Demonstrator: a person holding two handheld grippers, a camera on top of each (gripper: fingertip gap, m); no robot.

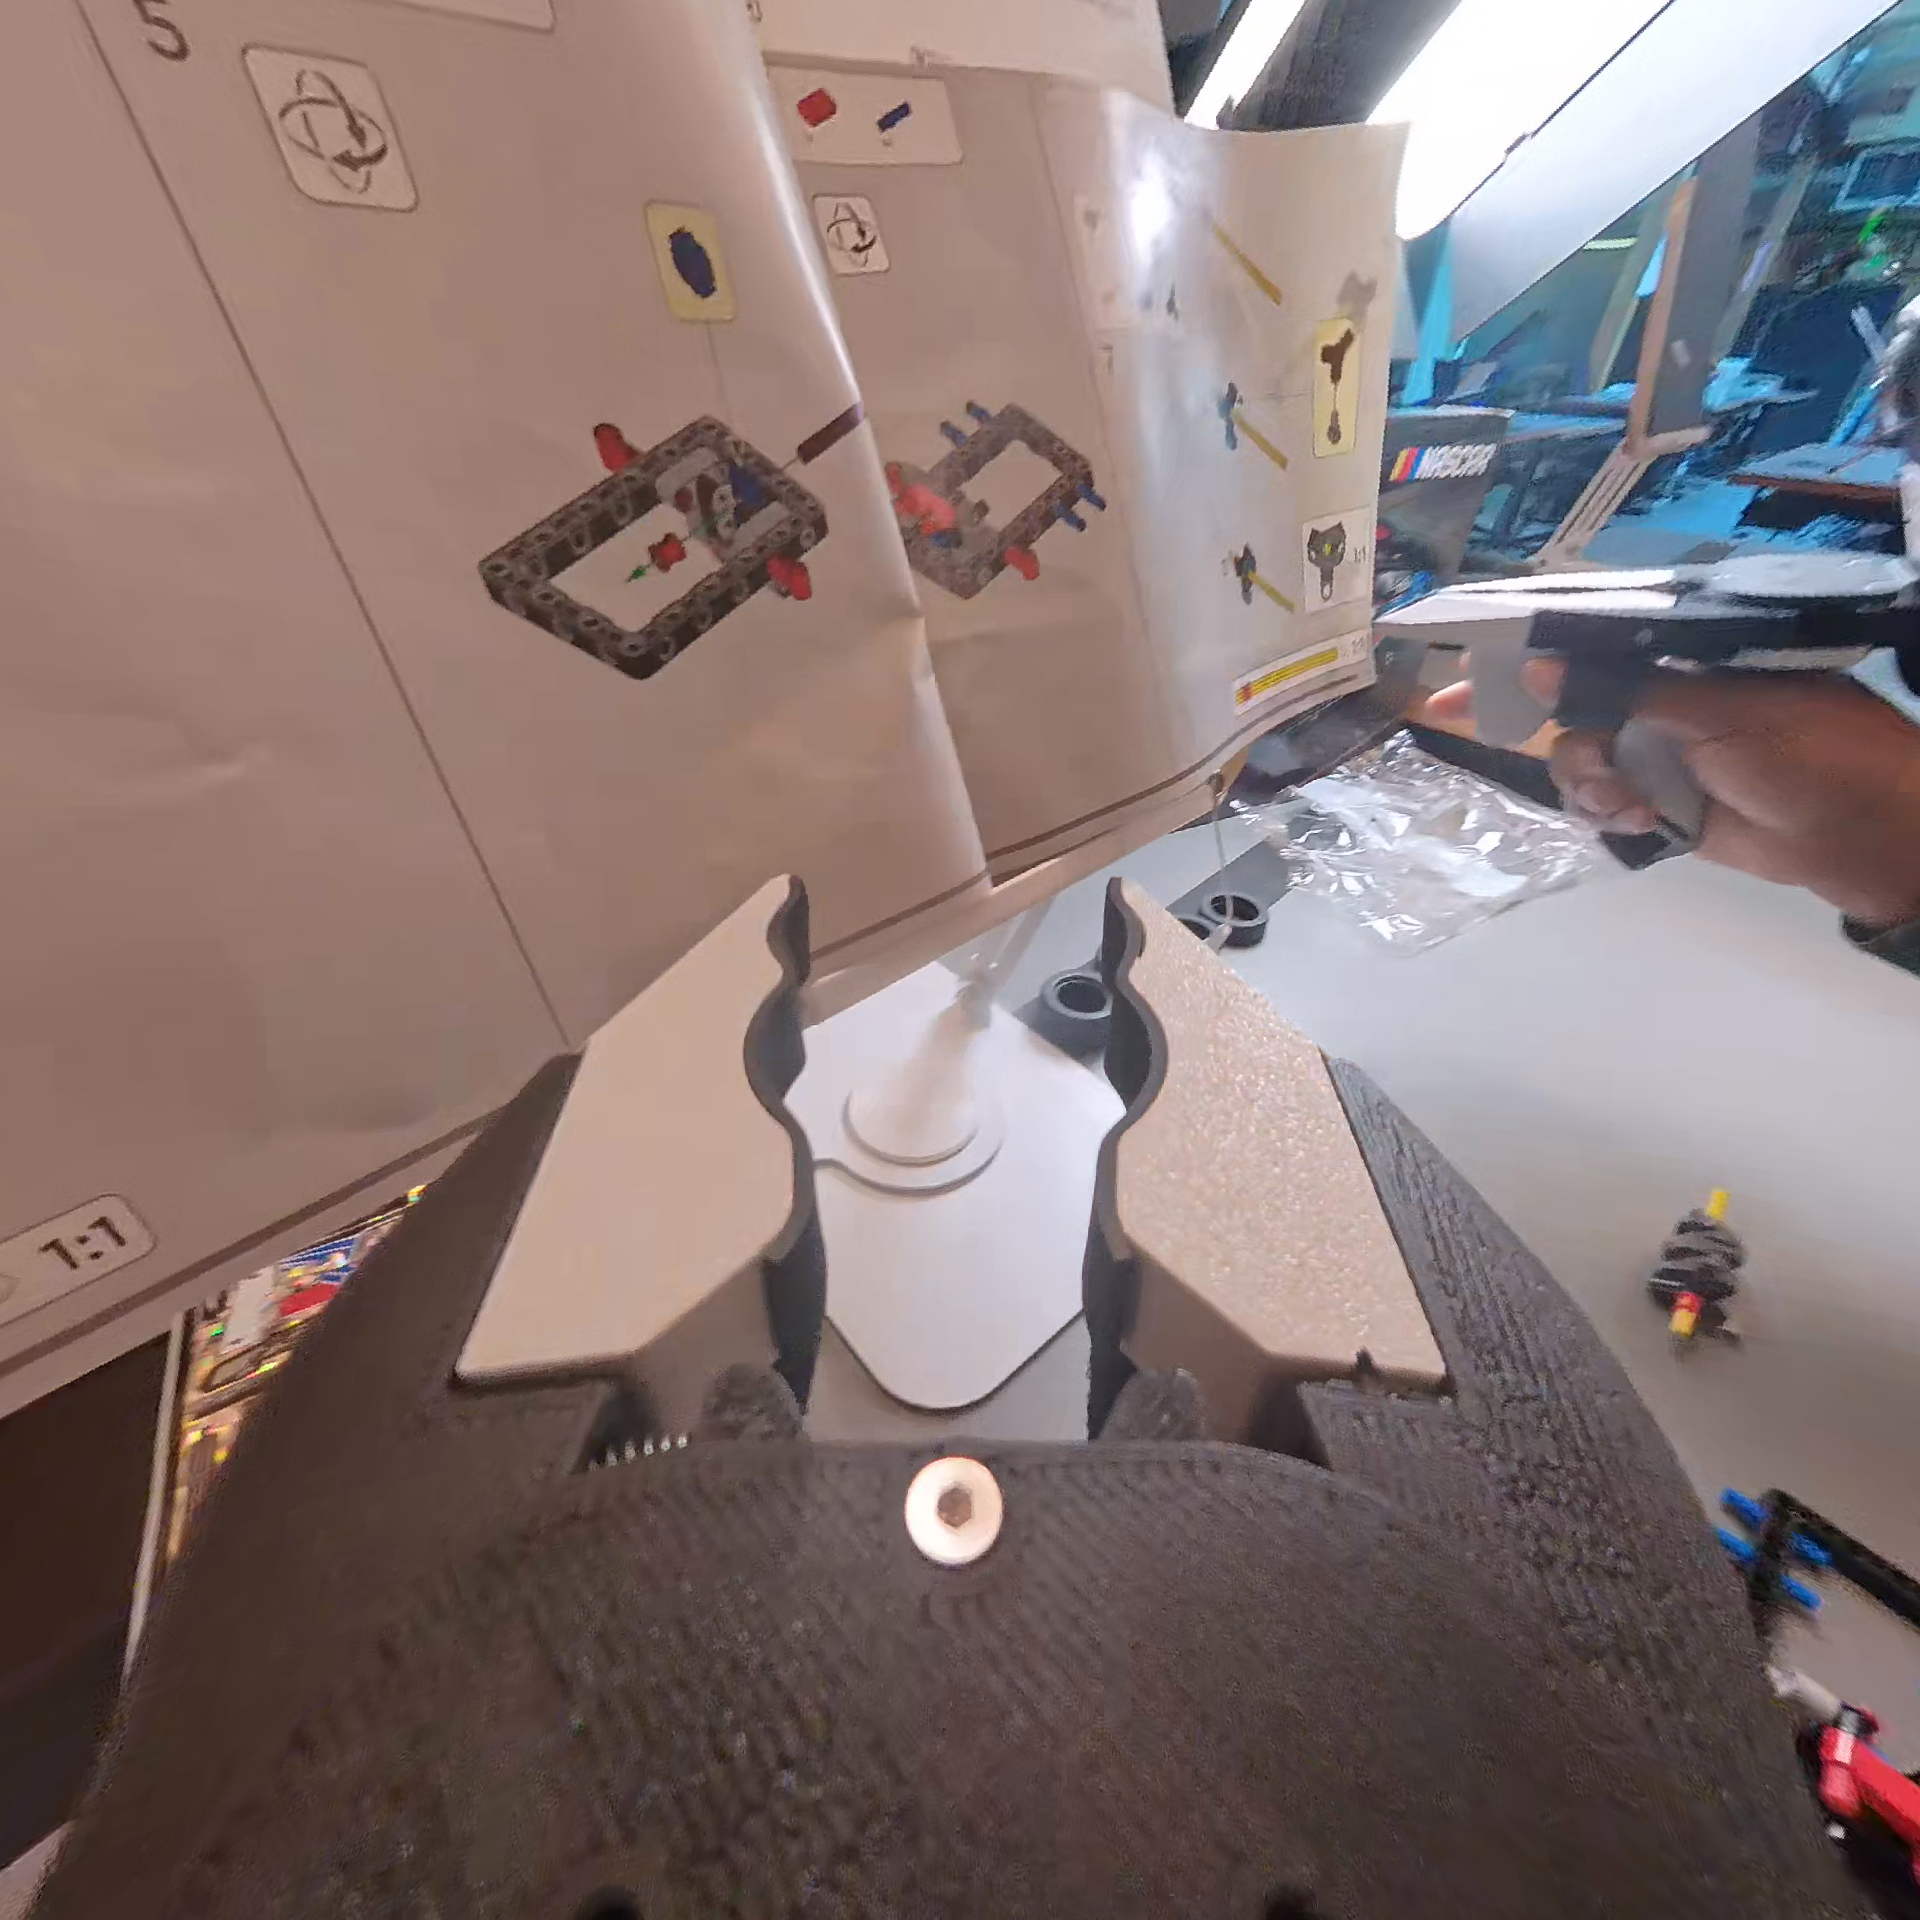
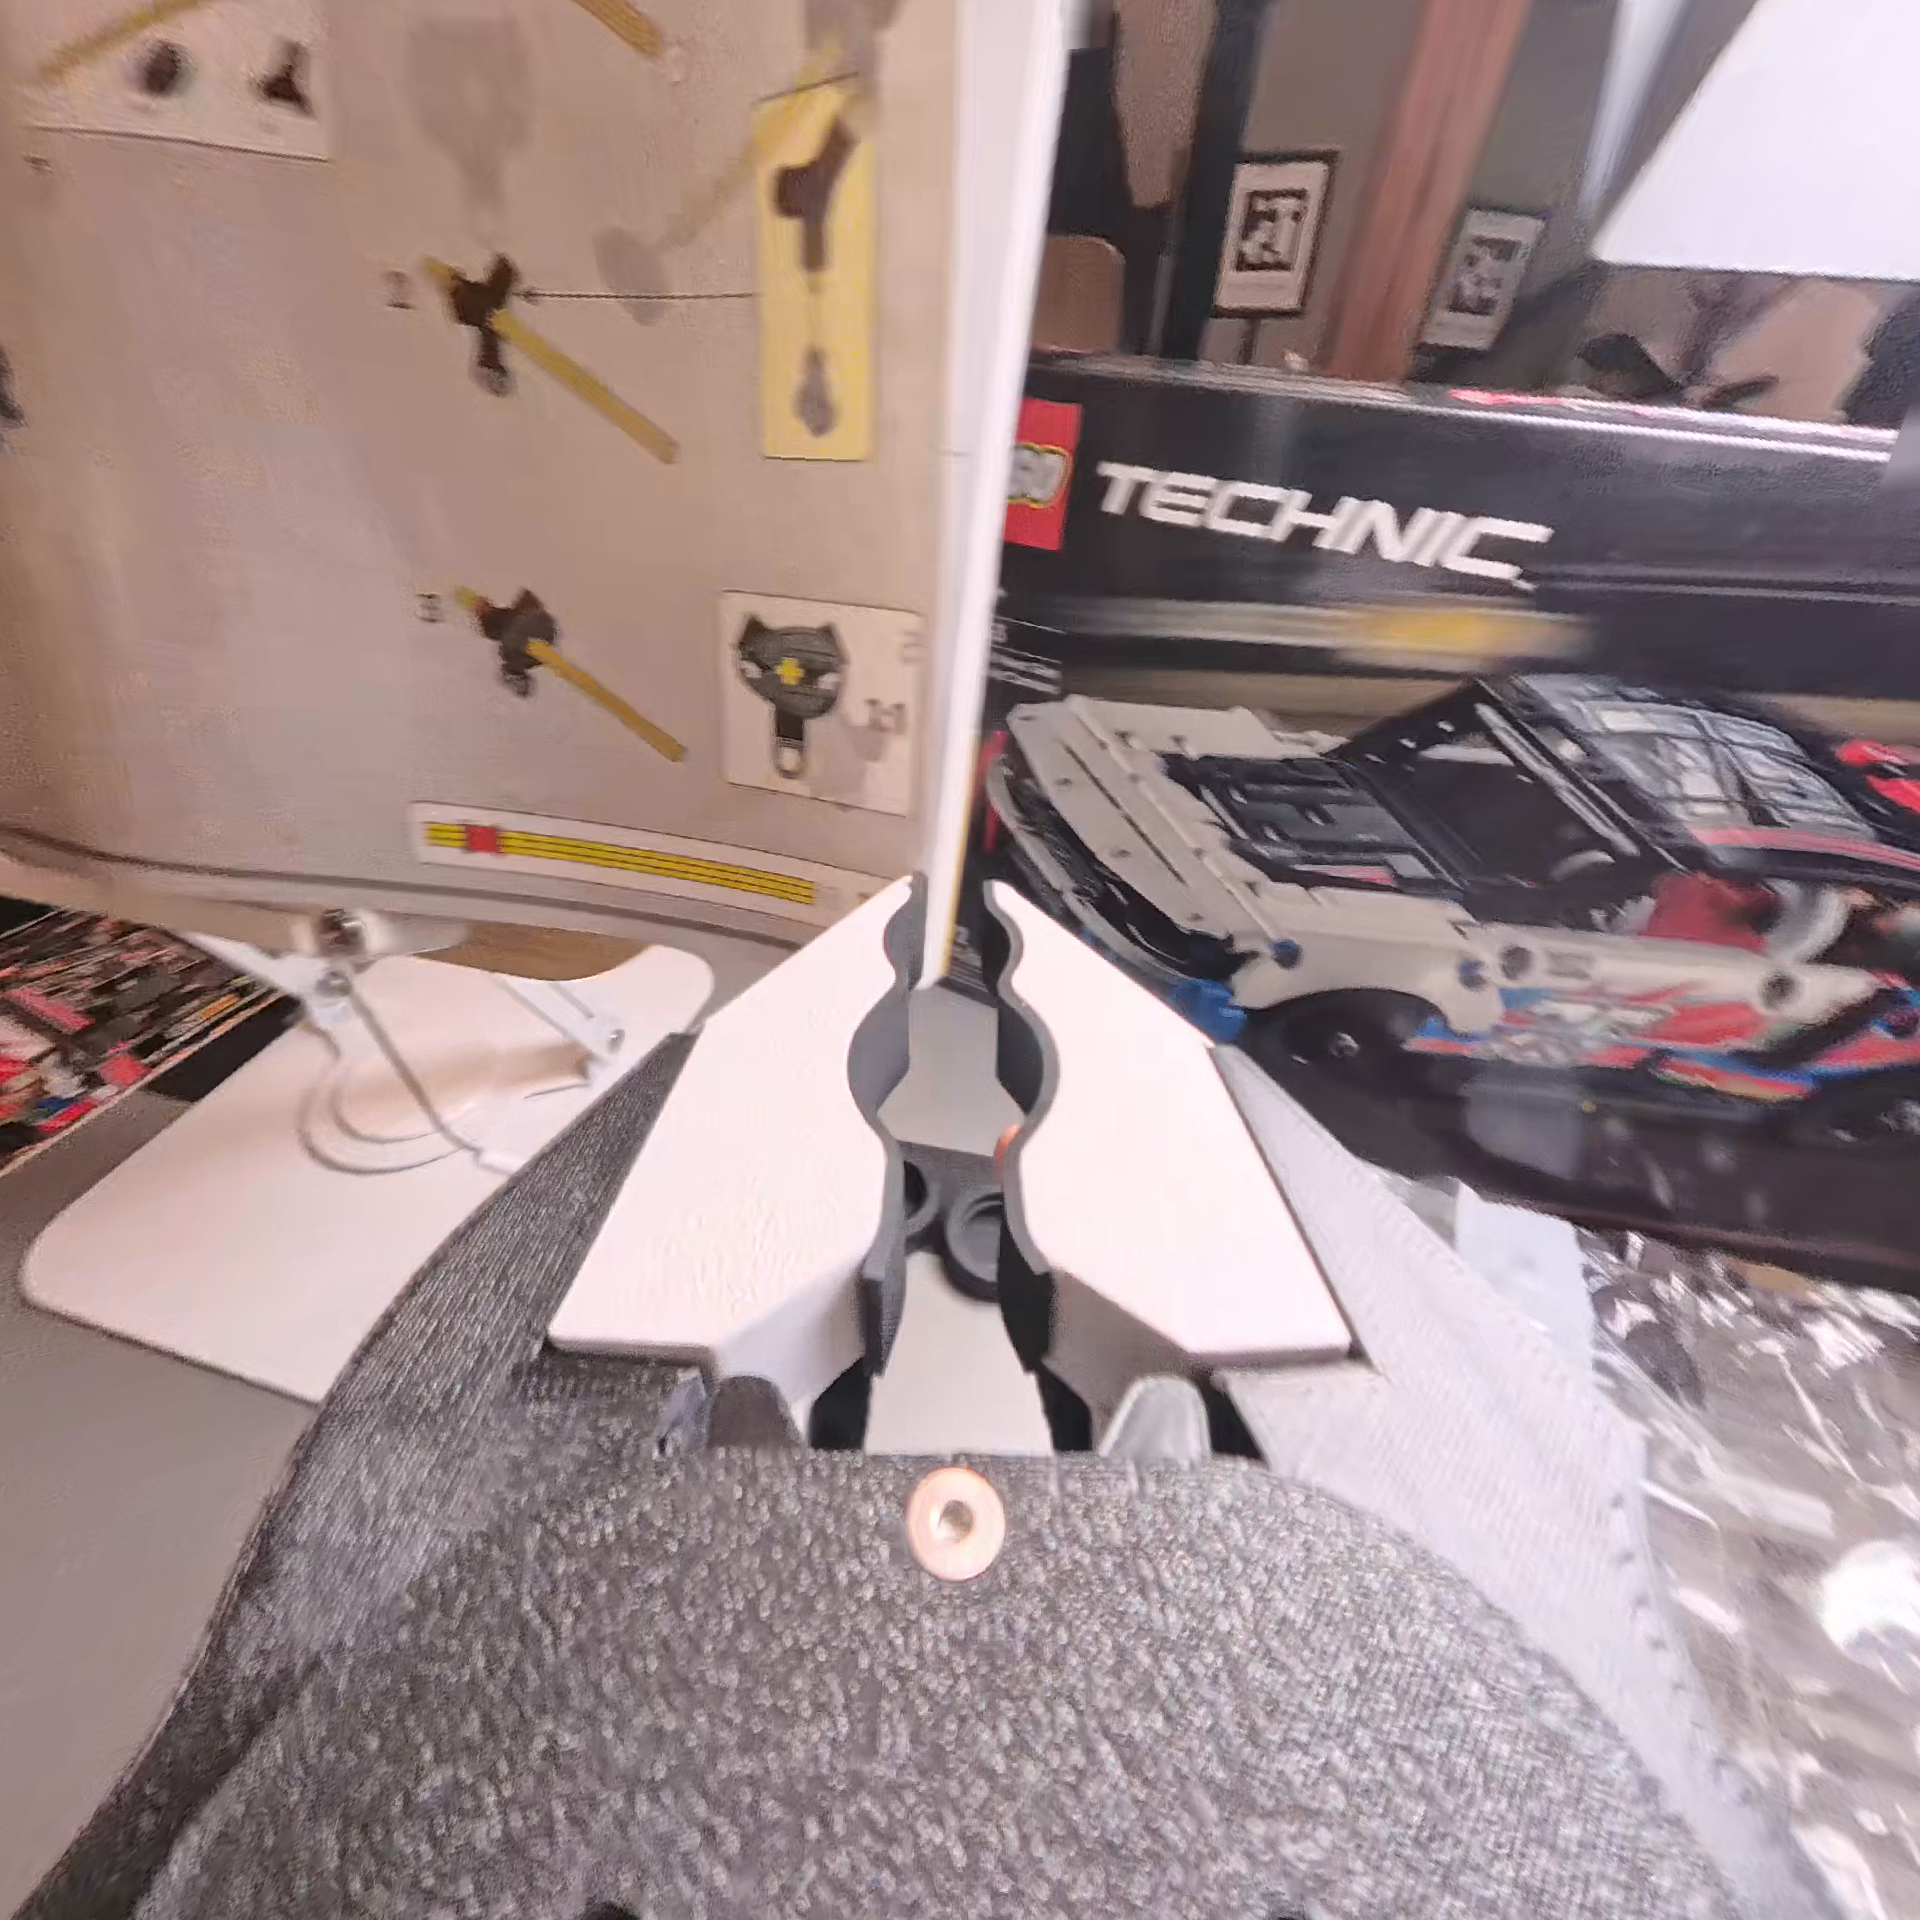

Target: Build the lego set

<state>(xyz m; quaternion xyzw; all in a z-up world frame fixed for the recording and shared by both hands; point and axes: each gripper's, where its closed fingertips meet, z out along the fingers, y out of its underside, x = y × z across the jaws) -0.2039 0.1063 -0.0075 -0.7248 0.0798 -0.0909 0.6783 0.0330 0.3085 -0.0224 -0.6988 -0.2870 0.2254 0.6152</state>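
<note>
Instructions for the set, a glossy paper booklet (image 1: 582, 499), stood open and nearly upright on a white stand (image 1: 935, 1226) with a flat rounded base plate and thin wire props, its pages fanned and curling toward the far side of the counter (image 1: 1507, 1091). Printed steps showed a grey rectangular beam frame with red and blue pins. The booklet's free page ran tall, its long axis vertical, with its thin white edge (image 2: 987, 520) dropping between the fingers of the right gripper (image 2: 954, 914), which were drawn almost together around the page's lower corner; whether they actually pinched it could not be told. The left gripper (image 1: 951, 904) hovered with its pale, grainy fingers set well apart over the stand's base, holding nothing.

Two black rubber tyres (image 1: 1081, 1003) lay on the grey counter just beyond the stand. A crinkled clear plastic bag (image 1: 1434, 842) lay farther back, near the black set box (image 2: 1455, 727) showing a white, red and blue truck. Toward the near right edge sat a small black assembly on a yellow axle (image 1: 1694, 1273), a black frame with blue pins (image 1: 1787, 1558), and a red piece (image 1: 1849, 1756).
</note>
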